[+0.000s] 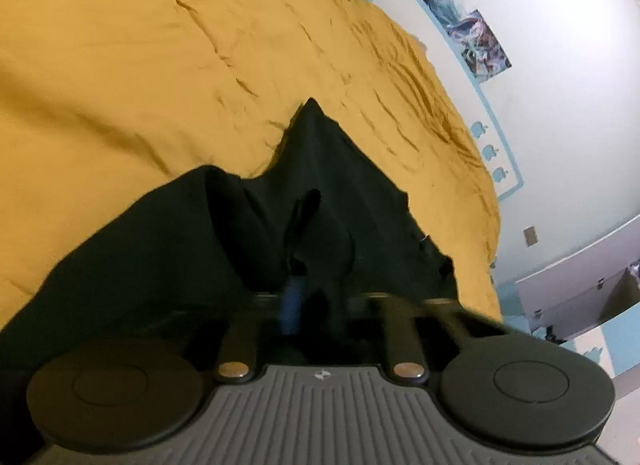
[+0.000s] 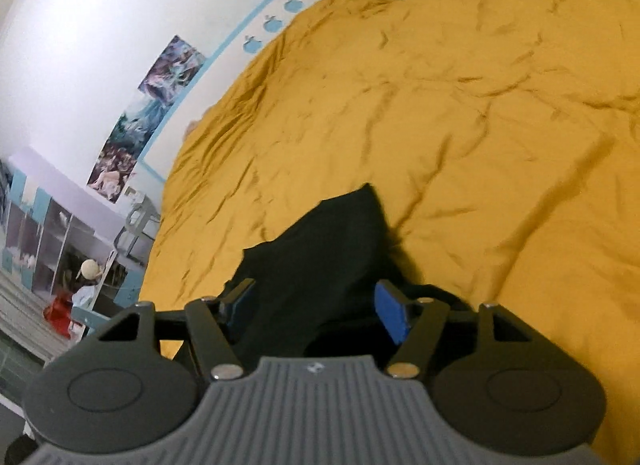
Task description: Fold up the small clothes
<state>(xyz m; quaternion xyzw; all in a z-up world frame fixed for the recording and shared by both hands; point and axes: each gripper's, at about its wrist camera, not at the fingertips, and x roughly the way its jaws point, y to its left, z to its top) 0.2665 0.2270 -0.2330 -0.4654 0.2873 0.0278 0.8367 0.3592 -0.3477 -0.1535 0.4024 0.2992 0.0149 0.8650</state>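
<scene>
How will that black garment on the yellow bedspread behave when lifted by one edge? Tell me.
The black garment already lies in soft folds and peaks, so it will probably hang limp. It looks thin, so likely light. On the wrinkled yellow bedspread it may drag rather than slide.

Both wrist cams sit low and close over the bed (image 1: 160,65), angled down along their jaws. Shared: black garment (image 1: 320,193), yellow cover, poster wall (image 2: 80,25) — frame right on left cam, frame left on right.
</scene>
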